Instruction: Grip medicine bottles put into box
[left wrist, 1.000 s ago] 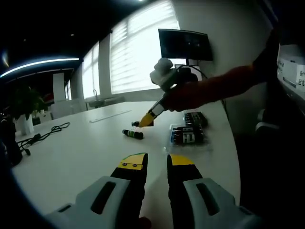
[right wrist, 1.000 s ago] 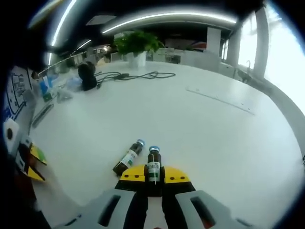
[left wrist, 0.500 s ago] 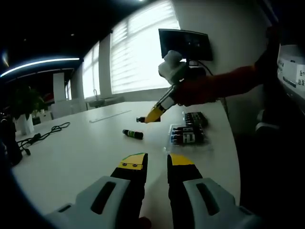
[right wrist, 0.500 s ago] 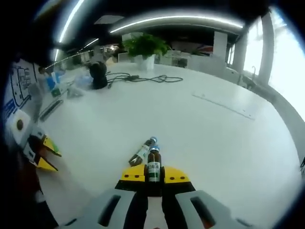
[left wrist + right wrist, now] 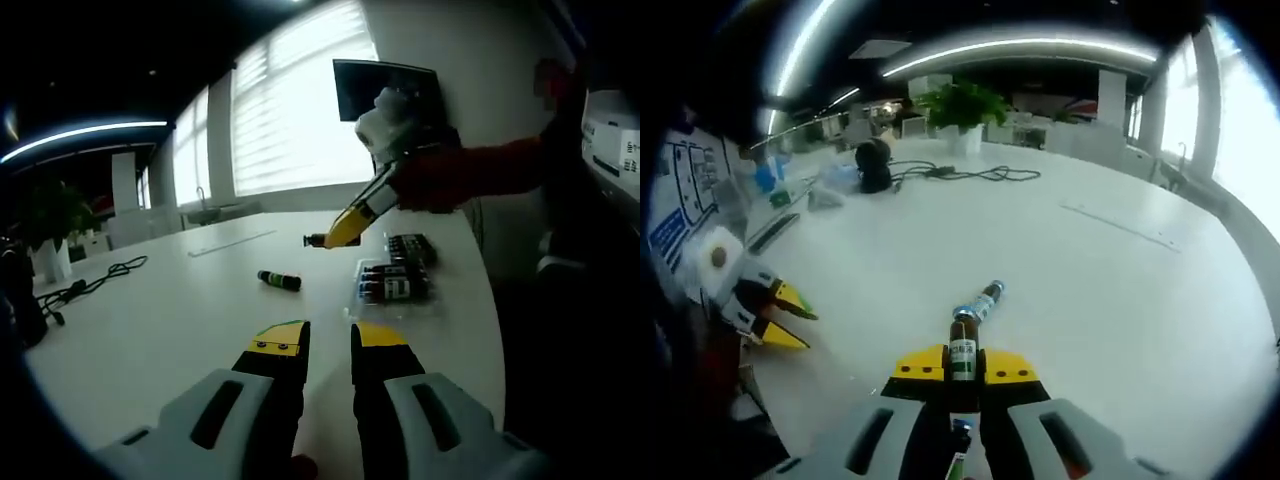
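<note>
One small brown glass medicine bottle (image 5: 962, 351) sits clamped in the right gripper (image 5: 962, 368), lifted above the white table (image 5: 1120, 300). Light, rigid, slippery and breakable, it seems best held mid-body. Another bottle (image 5: 279, 281) lies near the clear plastic box (image 5: 395, 283). The left gripper (image 5: 328, 338) hovers, jaws apart.

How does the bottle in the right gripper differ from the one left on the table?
The held bottle is clamped between the right gripper jaws, up off the table; the loose bottle lies on its side on the tabletop, untouched. The held one points straight out along the jaws; the loose one lies slanted. Both are small dark bottles with pale labels.
</note>
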The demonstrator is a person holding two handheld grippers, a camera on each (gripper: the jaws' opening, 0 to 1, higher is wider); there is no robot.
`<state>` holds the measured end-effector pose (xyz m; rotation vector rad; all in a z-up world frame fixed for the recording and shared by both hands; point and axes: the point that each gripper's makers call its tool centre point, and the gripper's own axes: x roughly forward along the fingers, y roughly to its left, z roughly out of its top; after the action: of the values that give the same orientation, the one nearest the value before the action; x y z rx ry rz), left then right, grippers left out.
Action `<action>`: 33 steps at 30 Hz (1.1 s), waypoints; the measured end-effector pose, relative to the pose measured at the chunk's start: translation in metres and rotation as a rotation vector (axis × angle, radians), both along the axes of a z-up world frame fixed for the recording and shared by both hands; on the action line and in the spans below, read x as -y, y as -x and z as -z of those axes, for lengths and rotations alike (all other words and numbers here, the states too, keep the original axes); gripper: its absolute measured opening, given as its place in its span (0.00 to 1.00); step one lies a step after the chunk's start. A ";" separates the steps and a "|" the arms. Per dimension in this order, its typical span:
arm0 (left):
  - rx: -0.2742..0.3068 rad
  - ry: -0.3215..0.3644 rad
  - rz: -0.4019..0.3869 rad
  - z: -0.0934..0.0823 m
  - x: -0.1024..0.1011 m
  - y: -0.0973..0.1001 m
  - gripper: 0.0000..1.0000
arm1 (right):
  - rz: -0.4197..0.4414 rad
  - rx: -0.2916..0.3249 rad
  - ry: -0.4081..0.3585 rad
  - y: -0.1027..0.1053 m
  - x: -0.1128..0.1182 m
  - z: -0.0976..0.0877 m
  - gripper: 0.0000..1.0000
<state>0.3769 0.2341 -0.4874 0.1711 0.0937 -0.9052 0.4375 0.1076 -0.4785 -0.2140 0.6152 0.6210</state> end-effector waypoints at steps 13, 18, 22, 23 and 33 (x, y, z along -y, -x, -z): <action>0.001 -0.003 -0.001 0.001 0.000 -0.001 0.10 | -0.044 0.005 -0.042 0.031 -0.016 -0.002 0.06; -0.001 -0.002 -0.001 0.001 -0.001 -0.001 0.10 | -0.047 -0.009 -0.066 0.042 -0.020 0.002 0.06; -0.002 -0.002 -0.001 0.001 -0.001 -0.001 0.10 | -0.057 -0.010 -0.085 0.053 -0.026 0.002 0.06; -0.001 -0.002 -0.001 0.001 0.000 -0.001 0.10 | -0.056 -0.009 -0.089 0.055 -0.026 0.002 0.06; 0.000 -0.001 0.000 0.001 0.000 0.000 0.10 | -0.052 -0.031 -0.113 0.067 -0.030 0.009 0.06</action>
<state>0.3765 0.2341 -0.4885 0.1725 0.0944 -0.9054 0.3707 0.1380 -0.4877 -0.1153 0.6035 0.7081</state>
